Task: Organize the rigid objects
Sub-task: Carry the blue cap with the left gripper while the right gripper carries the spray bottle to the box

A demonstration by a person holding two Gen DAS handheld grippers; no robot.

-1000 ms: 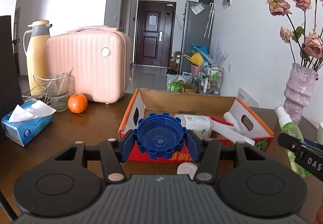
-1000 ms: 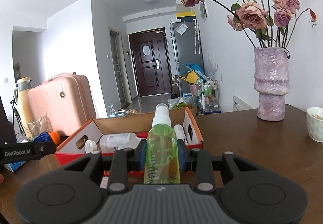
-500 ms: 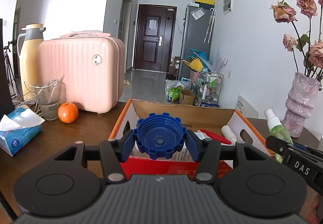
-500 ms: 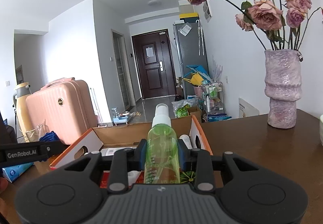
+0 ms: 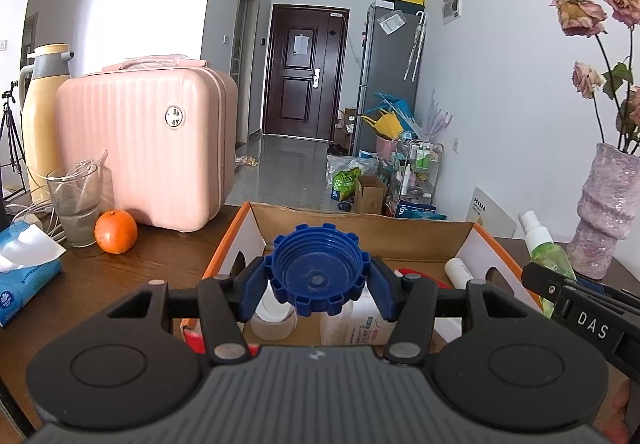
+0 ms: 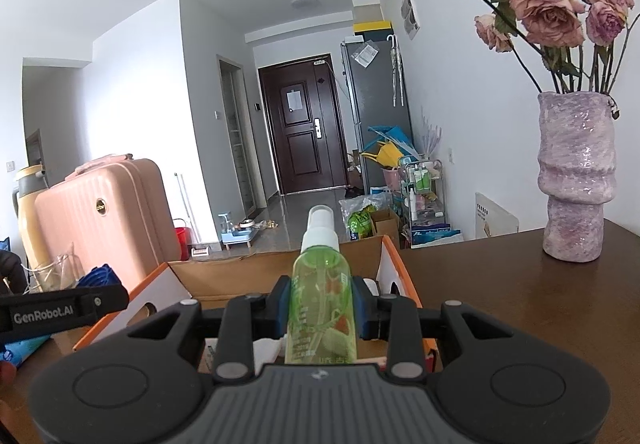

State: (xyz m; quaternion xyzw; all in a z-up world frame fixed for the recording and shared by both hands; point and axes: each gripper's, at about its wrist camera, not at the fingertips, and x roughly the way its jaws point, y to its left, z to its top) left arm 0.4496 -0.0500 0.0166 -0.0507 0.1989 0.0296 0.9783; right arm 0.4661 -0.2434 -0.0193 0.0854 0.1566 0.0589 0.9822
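Note:
My left gripper [image 5: 318, 280] is shut on a blue ribbed cap [image 5: 317, 268] and holds it over the near end of an open orange-and-white cardboard box [image 5: 256, 219]. My right gripper [image 6: 322, 304] is shut on a green spray bottle [image 6: 323, 296] with a white nozzle, held upright over the box [image 6: 390, 256] near its right wall. In the left wrist view the bottle [image 5: 548, 248] shows at the right edge. The box holds a tape roll [image 5: 274, 318], a white bottle [image 5: 360, 320] and a white tube [image 5: 458, 272].
On the dark wooden table [image 5: 120, 276] stand a pink case [image 5: 144, 143], an orange [image 5: 115, 231], a glass [image 5: 76, 203], a thermos [image 5: 42, 115] and a tissue pack [image 5: 24, 272]. A purple vase with dried roses [image 6: 574, 179] stands at the right.
Both grippers have risen and moved forward over the box, each still holding its object. The box now lies lower and closer in both views.

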